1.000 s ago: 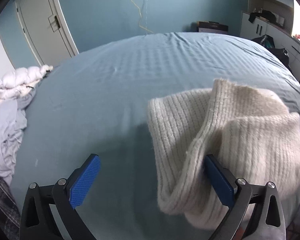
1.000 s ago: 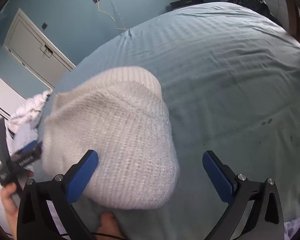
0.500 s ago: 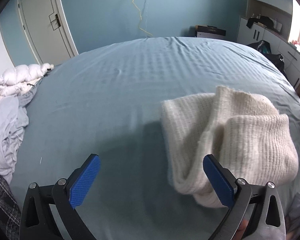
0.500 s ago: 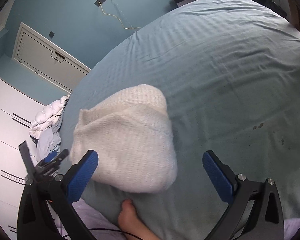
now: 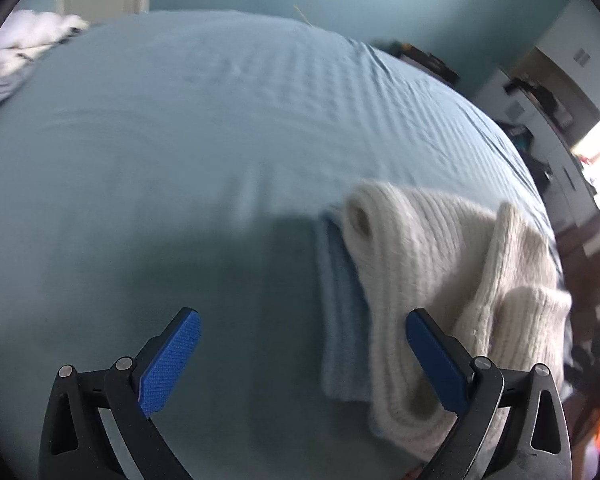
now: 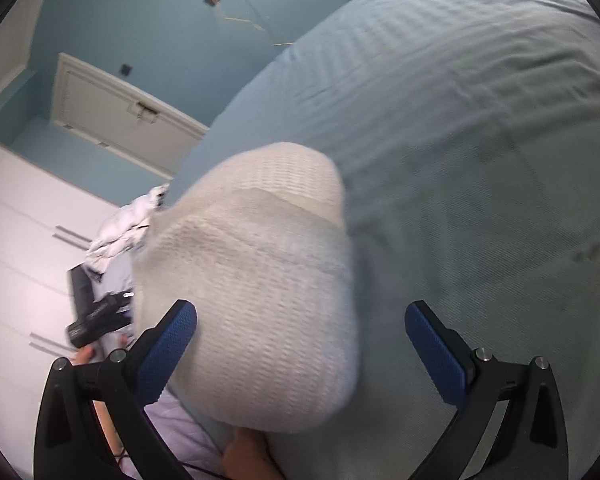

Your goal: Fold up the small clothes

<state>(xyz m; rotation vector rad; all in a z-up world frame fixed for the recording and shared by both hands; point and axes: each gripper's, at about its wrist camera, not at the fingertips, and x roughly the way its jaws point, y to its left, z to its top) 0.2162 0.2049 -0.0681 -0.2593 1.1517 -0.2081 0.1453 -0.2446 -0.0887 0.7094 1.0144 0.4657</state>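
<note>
Cream ribbed knitted garment lies bunched on the blue bedsheet, beside the right finger of the released left gripper. The right gripper (also empty, spread wide) hovers over it. It looks soft and light; take a thick folded edge.

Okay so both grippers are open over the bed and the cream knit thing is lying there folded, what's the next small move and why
Probably pull both grippers back and go for the next garment. The cream knit lies doubled over on the blue bedspread, and the left gripper and right gripper are both open, gripping nothing. The left one's right finger sits against the knit's edge, so back off without dragging it.
</note>
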